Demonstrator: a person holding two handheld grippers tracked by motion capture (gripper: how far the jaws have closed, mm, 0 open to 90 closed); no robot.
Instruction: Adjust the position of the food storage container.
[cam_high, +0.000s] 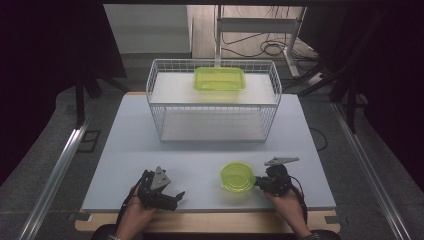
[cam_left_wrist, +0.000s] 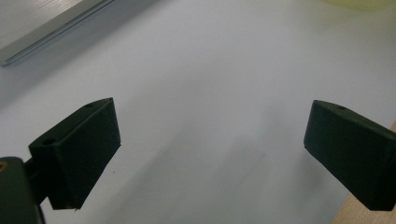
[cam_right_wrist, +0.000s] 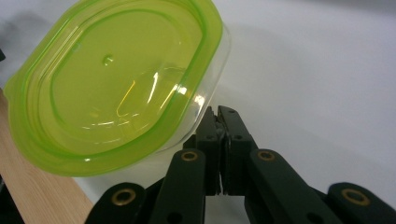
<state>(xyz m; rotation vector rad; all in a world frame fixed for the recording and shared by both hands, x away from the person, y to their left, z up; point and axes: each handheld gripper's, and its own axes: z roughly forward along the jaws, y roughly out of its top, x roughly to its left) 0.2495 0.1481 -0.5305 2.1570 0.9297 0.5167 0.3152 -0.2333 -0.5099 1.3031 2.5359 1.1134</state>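
At the near edge of the bench, right of centre: small green-lidded container, upright, lid on. Lies immediately left of the right gripper, with no visible gap between jaw tips and container wall. Appears oval in the right gripper view, long axis running up and away to the right from the jaws; reads closer to round in the high view.

Right gripper: jaws closed tight against each other, tips at the clear wall of the container, just under the overhanging lid rim. Cannot tell whether a thin lip is pinched between the tips or merely touched from the side. Held level and pointing left across the bench, right hand behind it, forearm entering from the near edge.

Left gripper: jaws wide apart, nothing between them, bare bench beneath in the left gripper view. Rests low near the near edge, left of centre, well apart from the container, tips angled right. Left hand behind it.

Nearer hand for the coming move: the right, already at the container. Judged requirement: open the jaws before any secure hold across the wall or rim.

Farther back: wire basket with a second, rectangular green container on its top shelf.
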